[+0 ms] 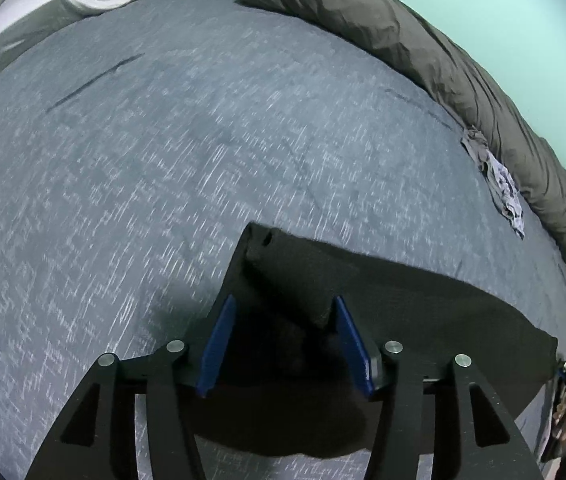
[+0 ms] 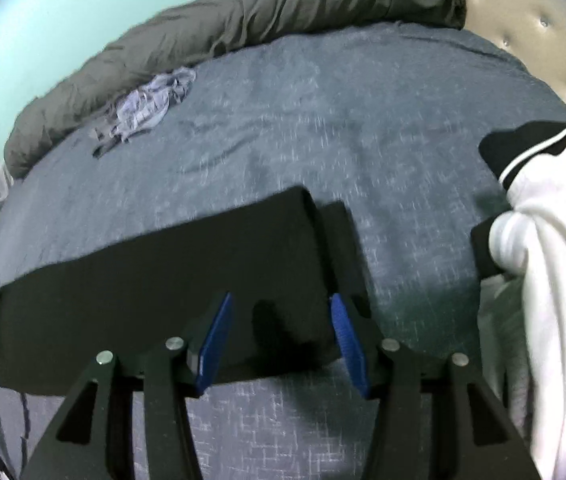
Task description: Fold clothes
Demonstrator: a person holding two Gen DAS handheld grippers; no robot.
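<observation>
Left wrist view: the left gripper (image 1: 285, 340) has its blue fingers (image 1: 219, 344) spread wide, a corner of the black garment (image 1: 403, 300) between them, ungripped. Right gripper (image 2: 281, 340) likewise gapes over the garment's other end on the bed (image 2: 363, 120).

Dim cool light, motion blur, fisheye-curved edges, dark vignette

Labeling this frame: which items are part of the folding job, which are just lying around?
In the job:
- black garment, stretched between both tongs
- left tongs, open around its one end
- right tongs, open around the other end

Lying about:
- grey duvet, rolled along the far edge
- crumpled lilac cloth
- white-and-black garment
- blue bedsheet
</observation>
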